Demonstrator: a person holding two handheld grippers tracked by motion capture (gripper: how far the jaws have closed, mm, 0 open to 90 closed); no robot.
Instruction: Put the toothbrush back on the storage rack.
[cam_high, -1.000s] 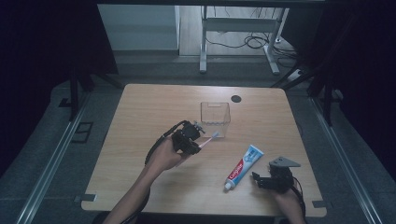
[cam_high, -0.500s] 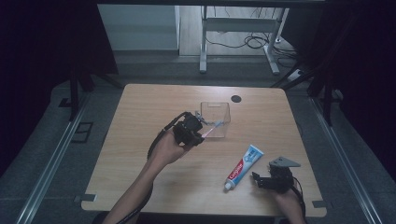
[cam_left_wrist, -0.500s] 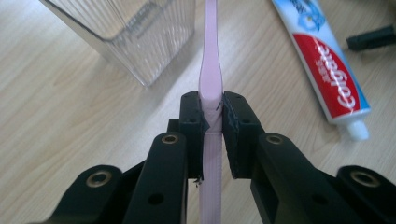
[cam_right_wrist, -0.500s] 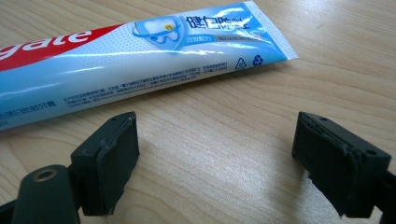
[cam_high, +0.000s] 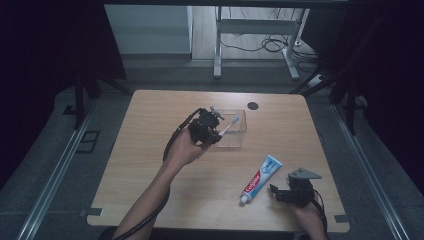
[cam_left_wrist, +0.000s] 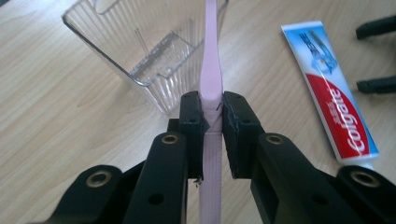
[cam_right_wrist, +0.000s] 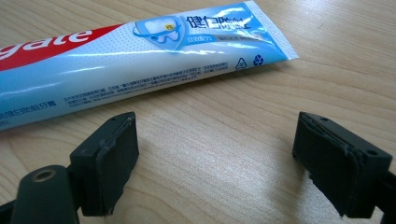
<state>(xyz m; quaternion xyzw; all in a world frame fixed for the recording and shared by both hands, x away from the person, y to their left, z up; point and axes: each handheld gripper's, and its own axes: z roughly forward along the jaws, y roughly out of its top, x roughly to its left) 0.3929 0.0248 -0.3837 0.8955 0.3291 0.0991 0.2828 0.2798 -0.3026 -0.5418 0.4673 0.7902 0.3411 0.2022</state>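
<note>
So the left gripper (cam_high: 216, 126) had its fingers (cam_left_wrist: 192, 125) clenched tight on a pink toothbrush (cam_left_wrist: 211, 70), gripping the handle partway along. In the left gripper view the brush ran straight up out of frame, so the head got cut off at the top edge, and the bottom end of the handle disappeared behind the black linkage. From the high view you could at least make out the brush tip poking over the clear plastic container (cam_high: 235, 131), though it was too small and dim to tell whether it was above the rim or already inside. The ribbed walls of that container were much easier to read up close.

The right gripper (cam_high: 286, 194) sat low at the near right of the counter (cam_high: 150, 115), fingers (cam_right_wrist: 112, 158) released and wide apart with nothing between them but bare wood. The toothpaste tube (cam_right_wrist: 140, 60) lay just beside it. The right gripper view cropped off the cap end, while the high view showed the whole tube lying at a slant.
</note>
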